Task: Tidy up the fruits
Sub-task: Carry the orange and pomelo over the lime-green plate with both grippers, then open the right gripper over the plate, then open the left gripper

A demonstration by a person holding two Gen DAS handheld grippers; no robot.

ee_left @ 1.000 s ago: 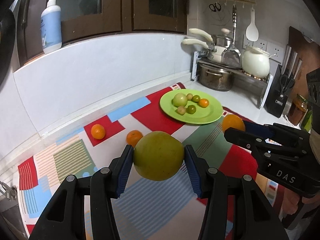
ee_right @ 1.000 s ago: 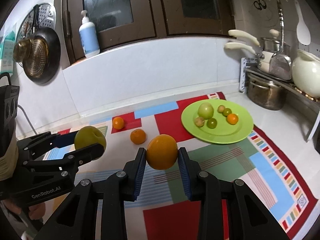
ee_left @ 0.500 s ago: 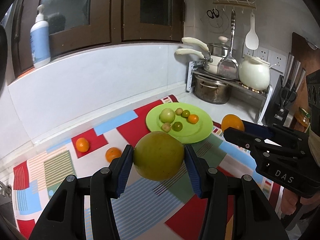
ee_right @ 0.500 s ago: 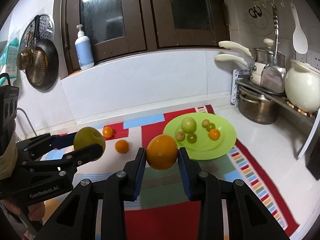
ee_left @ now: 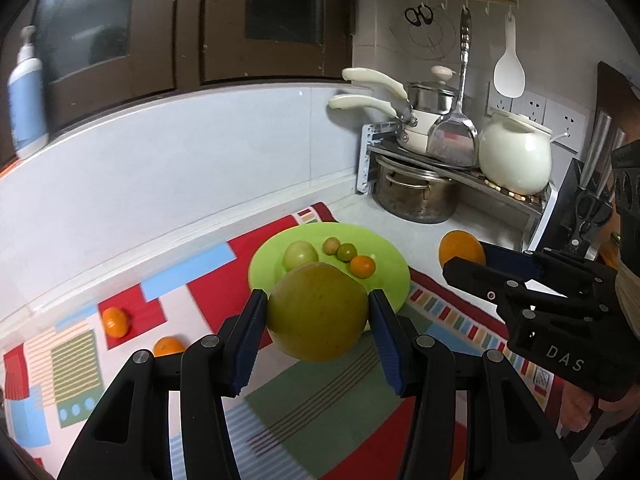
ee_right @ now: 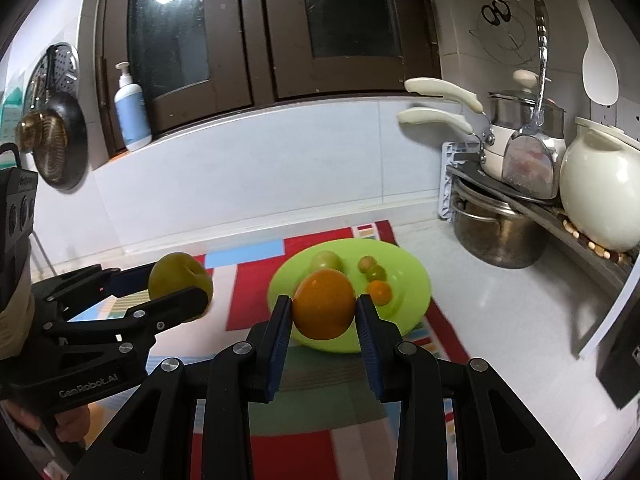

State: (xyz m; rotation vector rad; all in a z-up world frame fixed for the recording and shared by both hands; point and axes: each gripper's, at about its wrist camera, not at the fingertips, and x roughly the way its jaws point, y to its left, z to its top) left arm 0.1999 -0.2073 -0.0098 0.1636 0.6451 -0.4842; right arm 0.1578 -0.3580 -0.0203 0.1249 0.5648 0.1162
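A patterned mat lies on the bench, and a plate sits at the mat's far right end with 4 small fruits on it. 2 tangerines rest on the mat well left of the plate. Behind and right of the plate, a pot stands under a rack carrying a jar. A pump bottle stands on the ledge at far left.
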